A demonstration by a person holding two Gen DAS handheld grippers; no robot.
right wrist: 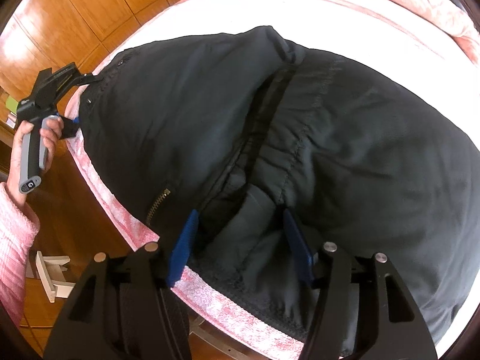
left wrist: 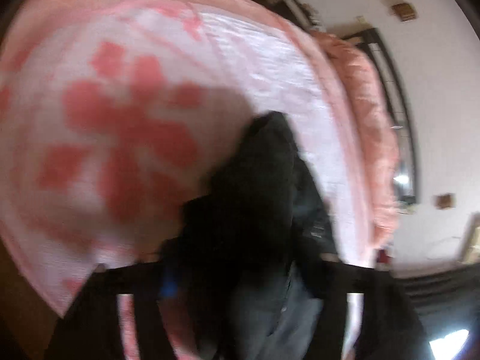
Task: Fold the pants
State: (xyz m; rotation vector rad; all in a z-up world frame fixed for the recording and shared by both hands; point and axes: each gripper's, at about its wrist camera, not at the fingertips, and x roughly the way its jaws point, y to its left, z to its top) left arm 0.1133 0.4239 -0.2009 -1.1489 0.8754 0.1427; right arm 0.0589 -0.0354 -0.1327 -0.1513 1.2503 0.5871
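In the left wrist view, heavily blurred, a bunched mass of the dark pants (left wrist: 255, 198) was seen rising between the fingers of the left claw (left wrist: 240, 285), over a pink-and-white bed cover (left wrist: 120, 105). Whether the pads pressed on the cloth could not be told through the blur. A pink pillow (left wrist: 375, 126) lay along the far edge of the bed.

In the right wrist view, the pants (right wrist: 330, 138) were seen spread broadly across the bed cover (right wrist: 210, 297), waistband towards the near edge, with a brass zipper (right wrist: 157, 204) showing. The right claw (right wrist: 240, 246) stood apart, its blue pads (right wrist: 183, 246) set on either side of a fold of waistband cloth without visibly pinching it. At the far corner the left claw (right wrist: 73, 123) was held in a hand (right wrist: 33, 147) with a pink sleeve (right wrist: 15, 240), at the edge of the garment.

No finished fold was visible; the pants were judged to lie only roughly flat, so the folding appeared to be at an early stage, with all folds left.
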